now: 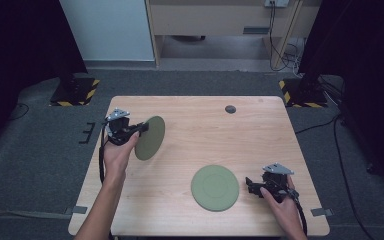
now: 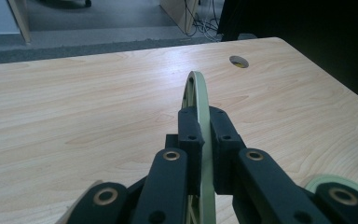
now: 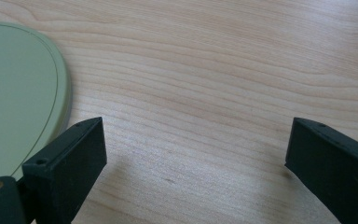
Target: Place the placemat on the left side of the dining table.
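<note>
My left gripper is shut on the rim of a green plate, which it holds tilted on edge above the left part of the wooden table. Seen along the jaws, that green plate stands edge-on, pinched between the two black pads of the left gripper. A second green plate lies flat near the table's front. My right gripper rests just right of it, open, with nothing between its fingers. In the right gripper view the flat plate lies at the left, beside the open right gripper.
A round cable hole sits near the table's far edge. Grey carpet surrounds the table, with stand bases marked in yellow and black at the far corners. Bare wood lies between the two plates.
</note>
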A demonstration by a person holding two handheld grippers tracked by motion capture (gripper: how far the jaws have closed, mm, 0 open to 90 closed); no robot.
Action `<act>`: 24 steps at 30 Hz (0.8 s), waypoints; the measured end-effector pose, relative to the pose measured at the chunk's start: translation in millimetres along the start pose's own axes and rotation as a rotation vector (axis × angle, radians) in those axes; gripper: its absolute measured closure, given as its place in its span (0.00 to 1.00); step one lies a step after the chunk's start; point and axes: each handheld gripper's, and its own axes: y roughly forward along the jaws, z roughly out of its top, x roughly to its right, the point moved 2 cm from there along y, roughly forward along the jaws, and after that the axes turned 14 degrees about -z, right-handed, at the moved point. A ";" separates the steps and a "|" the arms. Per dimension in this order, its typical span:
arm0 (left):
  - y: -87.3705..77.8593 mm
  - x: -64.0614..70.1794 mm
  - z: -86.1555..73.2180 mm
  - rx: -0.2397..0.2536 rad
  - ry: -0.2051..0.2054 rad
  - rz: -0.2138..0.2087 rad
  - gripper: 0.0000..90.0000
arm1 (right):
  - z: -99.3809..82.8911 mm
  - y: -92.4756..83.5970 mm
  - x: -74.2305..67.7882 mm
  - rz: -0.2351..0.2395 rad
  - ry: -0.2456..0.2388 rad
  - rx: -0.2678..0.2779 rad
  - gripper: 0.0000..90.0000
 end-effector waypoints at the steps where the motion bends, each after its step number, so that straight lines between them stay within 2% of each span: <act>1: -0.2 -0.8 -0.9 -0.001 -0.002 0.001 0.94 | 0.0 0.1 0.3 -0.001 0.000 0.001 0.06; 14: -3.6 -10.3 -7.5 -0.001 -0.025 0.015 0.94 | 0.0 0.4 5.0 -0.009 0.012 0.000 0.06; 24: -6.4 -22.6 -17.8 -0.007 -0.049 0.033 0.94 | -0.1 0.6 9.3 -0.021 0.019 0.000 0.06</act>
